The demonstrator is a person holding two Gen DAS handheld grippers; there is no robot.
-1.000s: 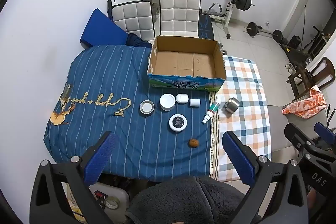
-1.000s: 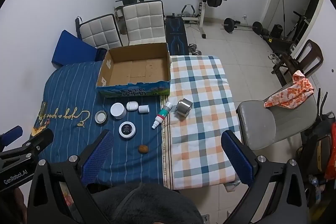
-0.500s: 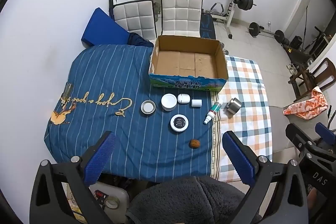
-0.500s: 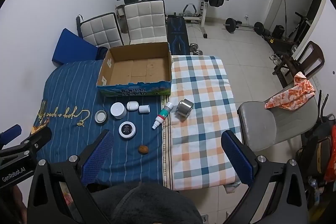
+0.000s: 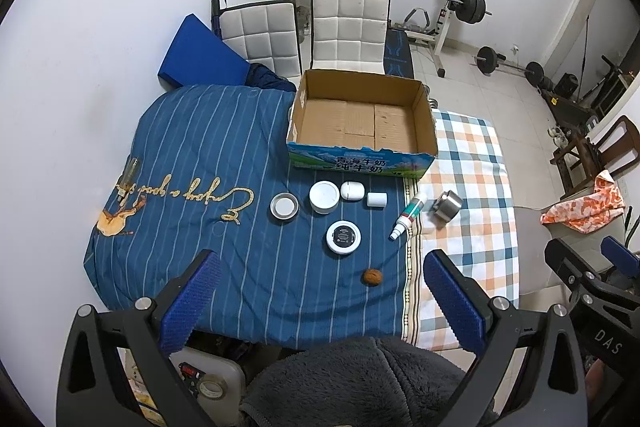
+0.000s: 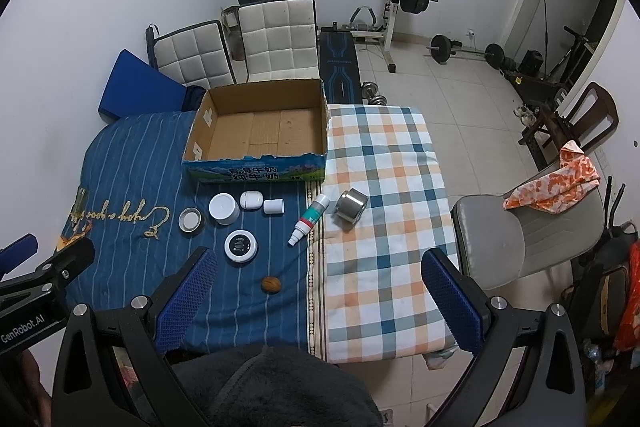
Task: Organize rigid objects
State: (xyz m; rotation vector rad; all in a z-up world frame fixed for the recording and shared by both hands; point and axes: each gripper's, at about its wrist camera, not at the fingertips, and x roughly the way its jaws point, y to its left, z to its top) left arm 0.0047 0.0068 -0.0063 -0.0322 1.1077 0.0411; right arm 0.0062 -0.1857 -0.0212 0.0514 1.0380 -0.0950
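Left wrist view is looking down from high above a bed, with the left gripper (image 5: 316, 291) hanging released, its blue pads spread wide and nothing between them. Going left to right across the blue striped blanket (image 5: 192, 147): a silver tin (image 5: 284, 207) is sitting at about 9 o'clock from a white jar (image 5: 324, 197); just beside the jar at 3 o'clock a small white rounded container (image 5: 352, 190) is lying, then a small white cylinder (image 5: 377, 199). At 6 o'clock from the jar a round black-topped case (image 5: 343, 236) is resting flat, and at 5 o'clock from that case a brown walnut (image 5: 371, 275) is lying alone. A white tube with a green band (image 5: 409, 216) is lying tilted along the seam of the blanket and the checked sheet (image 5: 472, 187), nozzle pointing to 7 o'clock. A metal cup (image 5: 447, 205) is lying on its side on the checked sheet, near the tube at 3 o'clock. An open cardboard box (image 5: 362, 125) is standing at 12 o'clock from the row of containers.

Right wrist view is showing the right gripper (image 6: 318, 291) likewise released, jaws wide apart, hovering well apart from the objects. A grey chair (image 6: 520, 239) carrying an orange patterned cloth (image 6: 560, 179) is standing at 3 o'clock from the bed.
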